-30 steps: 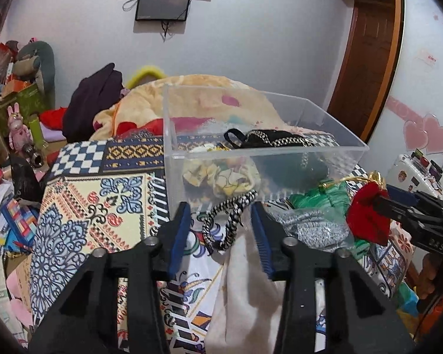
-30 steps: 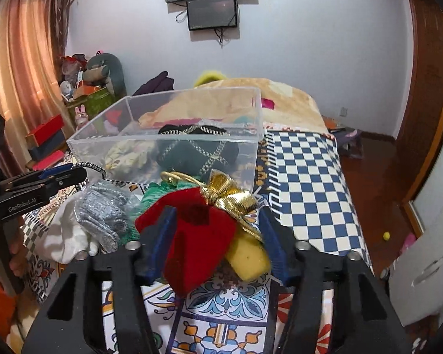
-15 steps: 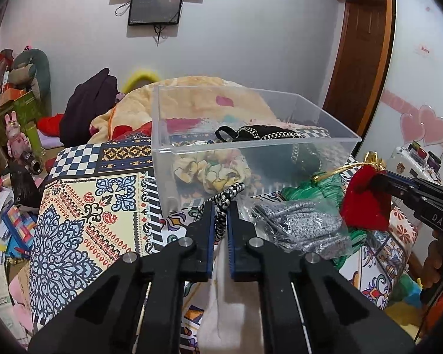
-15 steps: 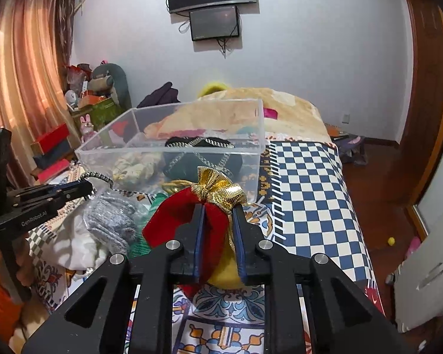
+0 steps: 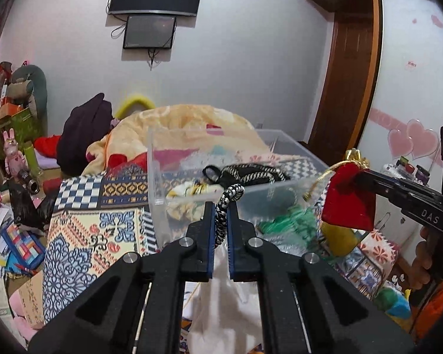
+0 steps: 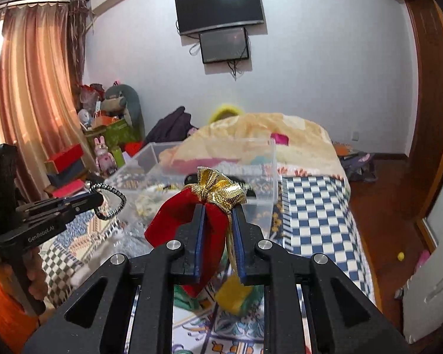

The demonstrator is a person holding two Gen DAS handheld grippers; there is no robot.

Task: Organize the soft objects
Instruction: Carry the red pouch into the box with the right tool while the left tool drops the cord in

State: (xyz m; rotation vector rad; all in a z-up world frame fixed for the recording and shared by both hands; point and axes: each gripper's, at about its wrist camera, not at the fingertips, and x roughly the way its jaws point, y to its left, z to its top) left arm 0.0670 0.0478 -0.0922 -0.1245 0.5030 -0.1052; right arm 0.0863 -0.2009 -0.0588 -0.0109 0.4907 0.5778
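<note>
Left wrist view: my left gripper (image 5: pixel 220 211) clamped narrow on a black-and-white braided cord (image 5: pixel 226 206), white cloth (image 5: pixel 221 289) hanging beneath, just short of the clear plastic bin's (image 5: pixel 156 177) near wall; right wrist view: my right gripper (image 6: pixel 218 215) pinching a red velvet pouch (image 6: pixel 186 215) with gold bow (image 6: pixel 218 190), held above the patterned bedspread (image 6: pixel 313 203) before the bin's right corner.

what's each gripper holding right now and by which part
The left gripper is shut on the black-and-white braided cord of a white cloth bag. The right gripper is shut on the red pouch, pinched just below its gold bow.
</note>
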